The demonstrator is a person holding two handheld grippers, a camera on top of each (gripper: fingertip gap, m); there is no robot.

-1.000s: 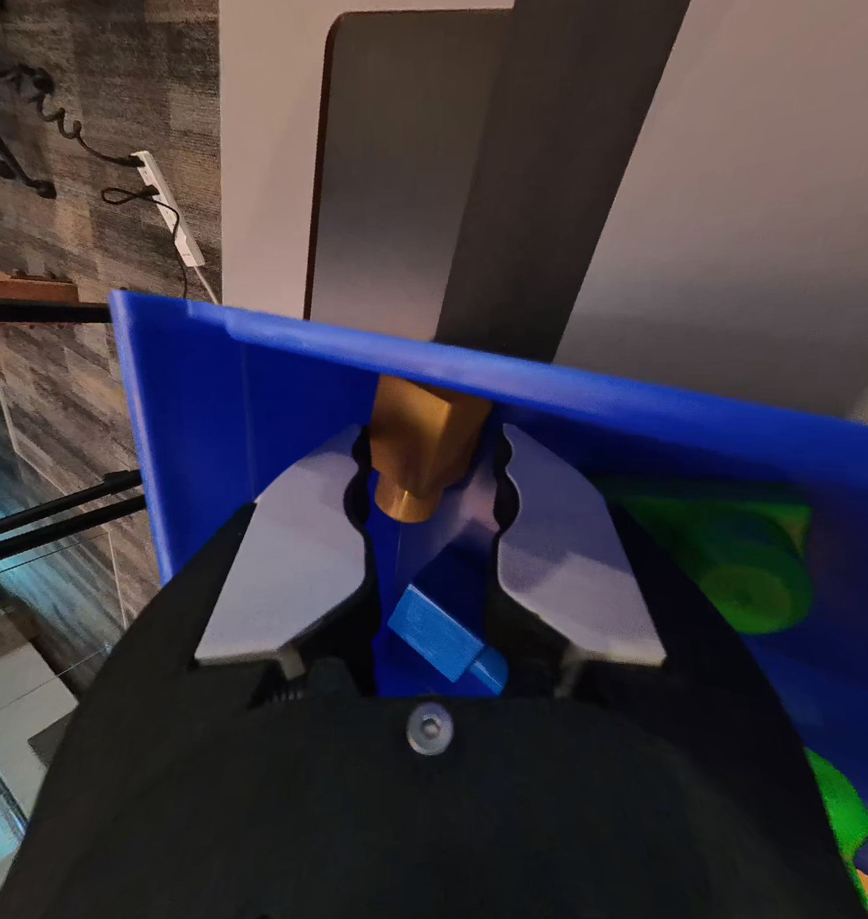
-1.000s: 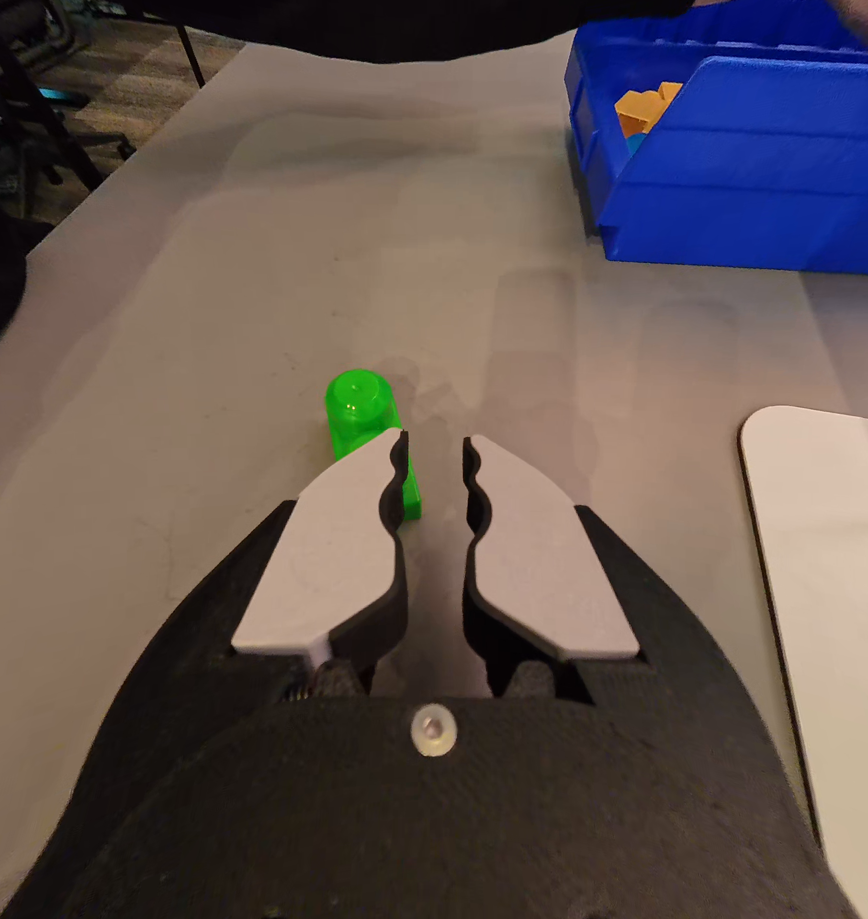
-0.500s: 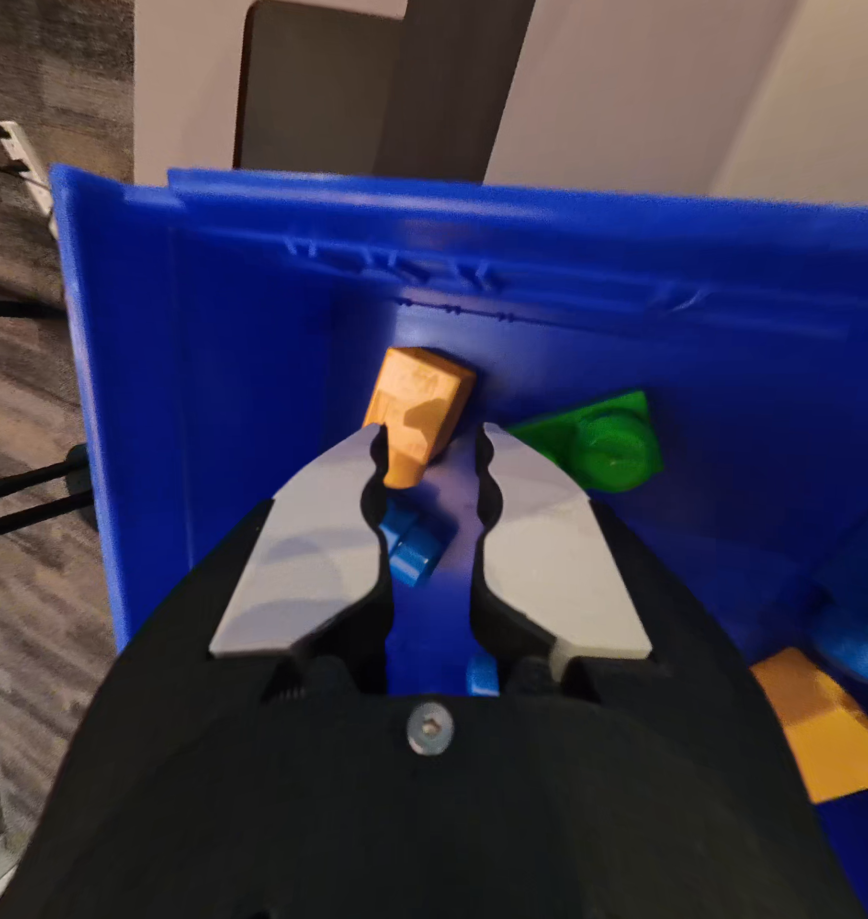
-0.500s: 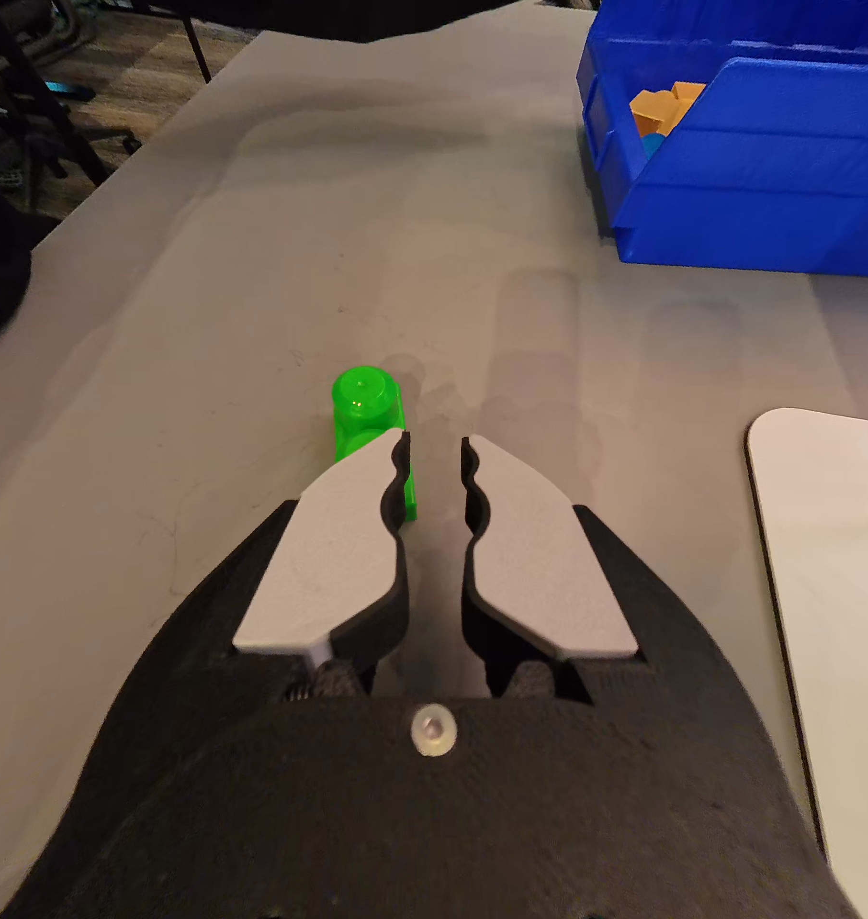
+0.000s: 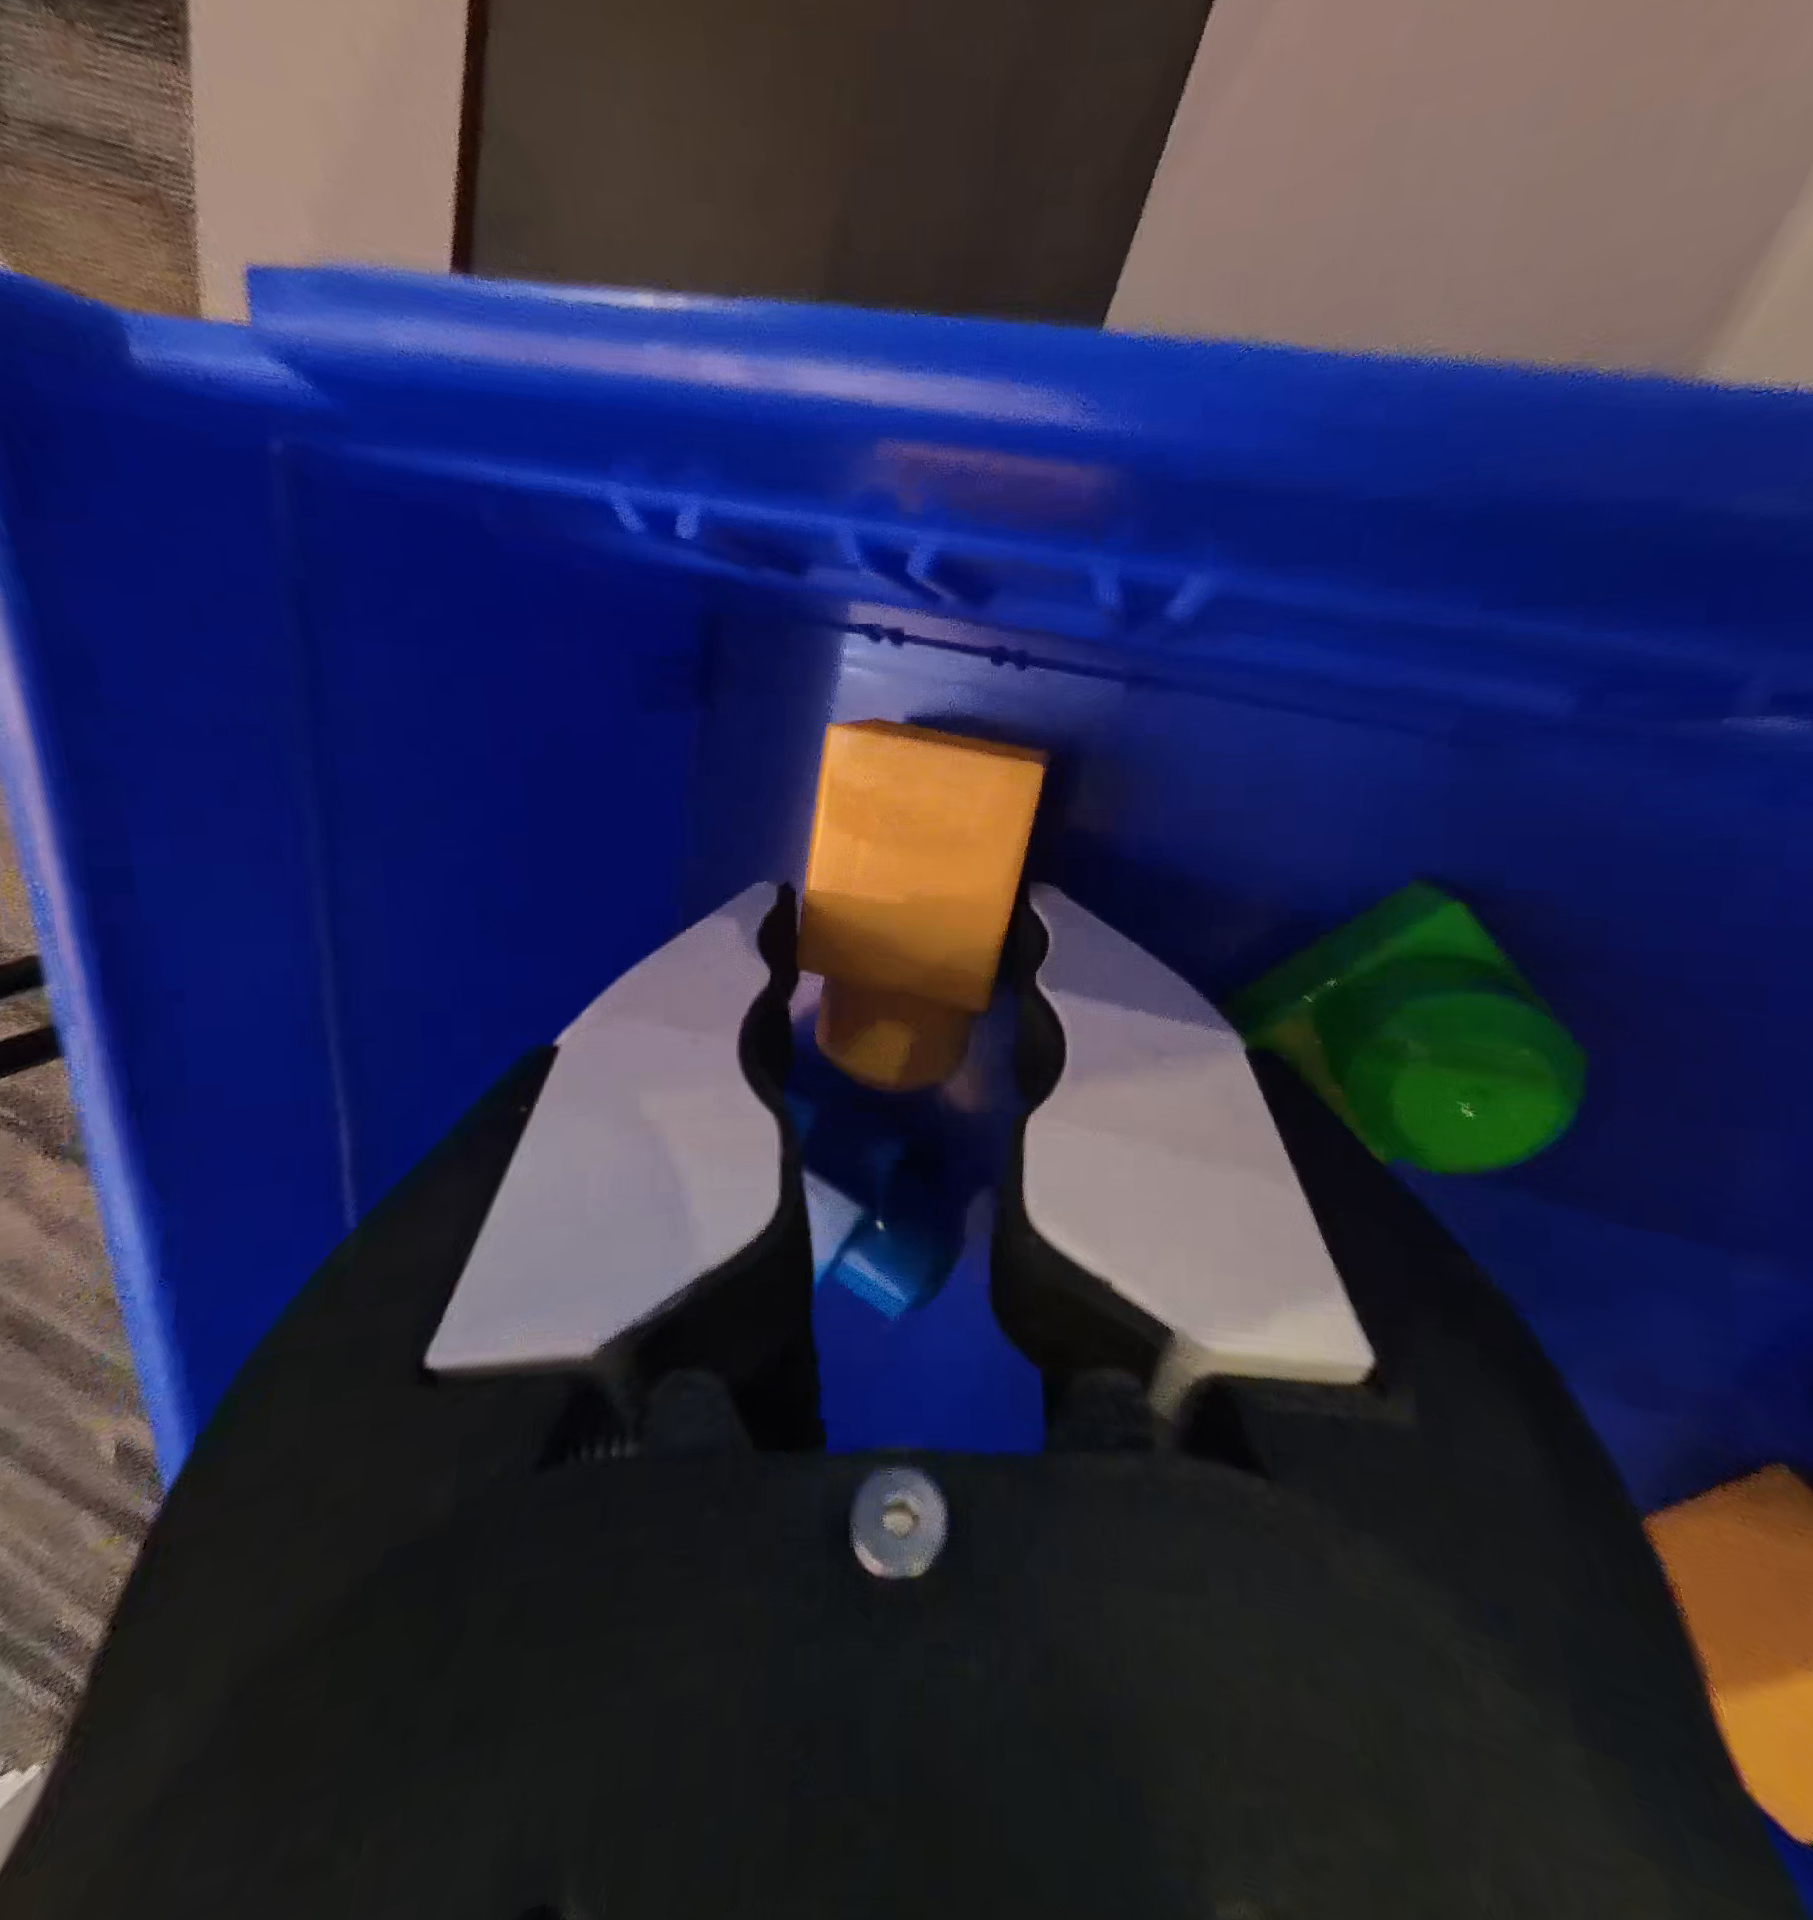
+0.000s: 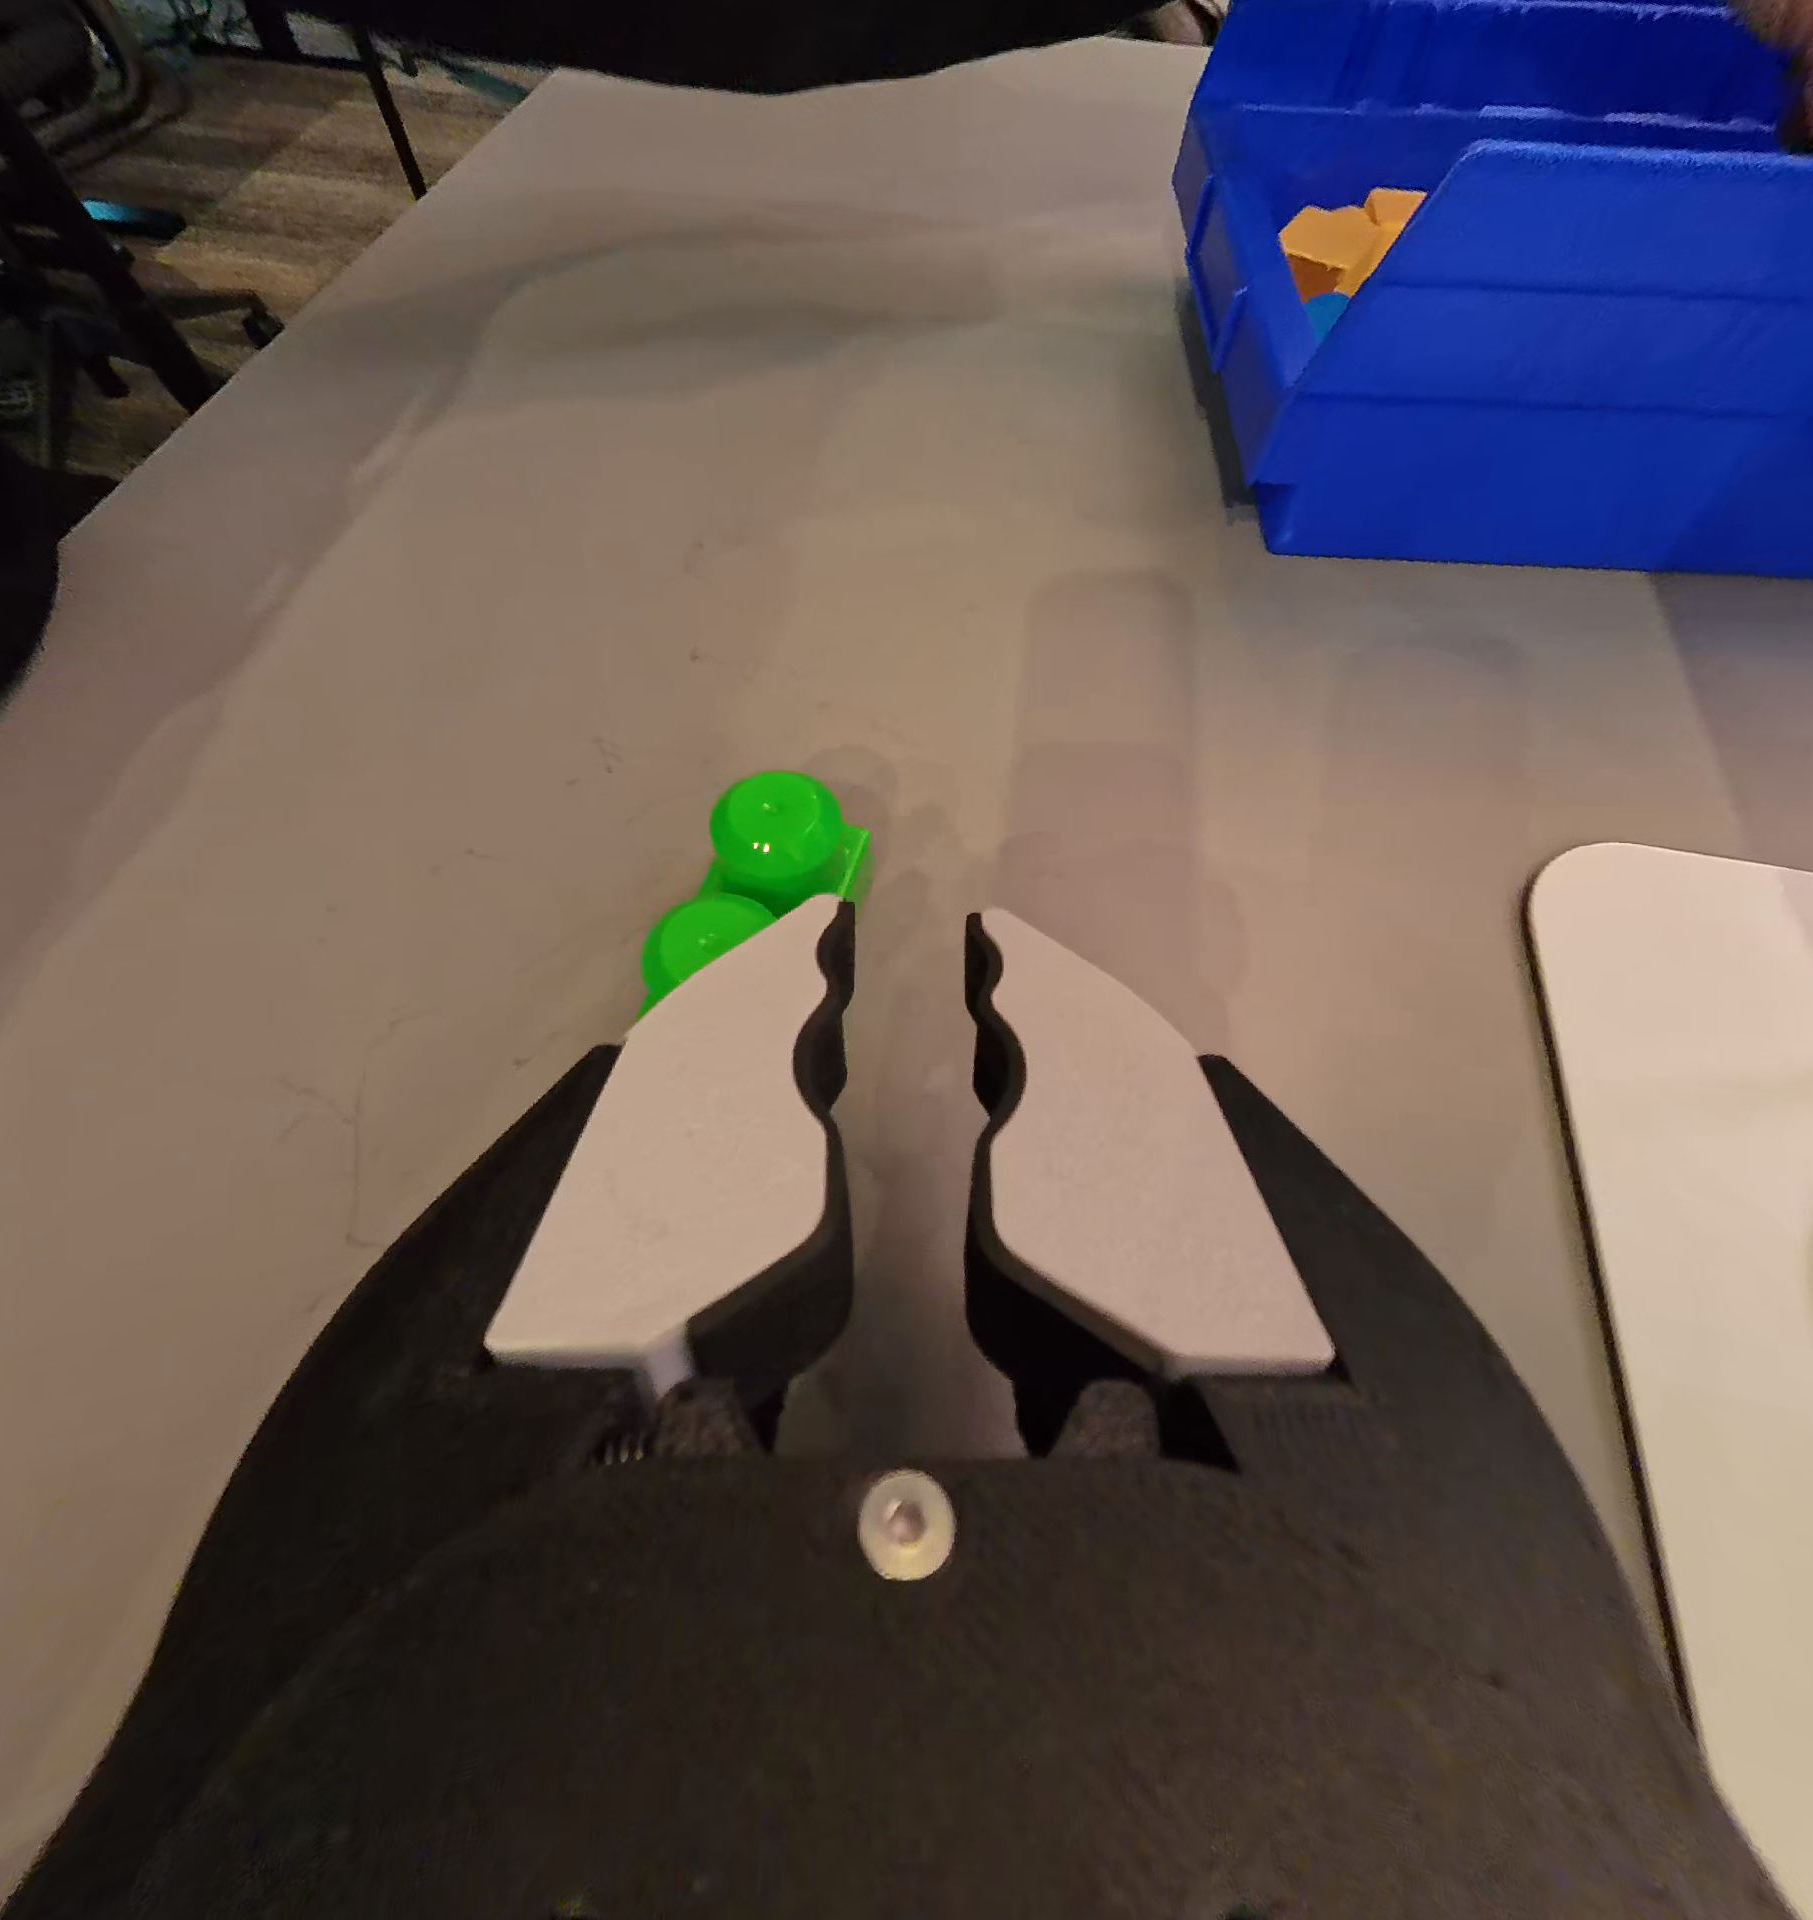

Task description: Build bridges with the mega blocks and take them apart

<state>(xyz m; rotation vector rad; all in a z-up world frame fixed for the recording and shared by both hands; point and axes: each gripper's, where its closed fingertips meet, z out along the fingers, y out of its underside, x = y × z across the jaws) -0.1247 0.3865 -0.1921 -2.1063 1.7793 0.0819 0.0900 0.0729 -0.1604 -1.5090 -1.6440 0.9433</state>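
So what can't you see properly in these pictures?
- Left wrist view: the small blue blocks are mostly hidden behind the left gripper and its fingers.
- Left wrist view: the second orange block is cut off by the right edge and blurred.
- Right wrist view: the green block on the table is partly covered by a finger.
- Right wrist view: the blue bin wall hides most blocks inside.

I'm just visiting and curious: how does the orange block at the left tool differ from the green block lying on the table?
The orange block sits between the left tool's fingers inside the blue bin; the green block lies on the grey table, outside the right tool's open fingers. The orange block shows one stud, the green block two in a row. Both are plastic building blocks with round studs.
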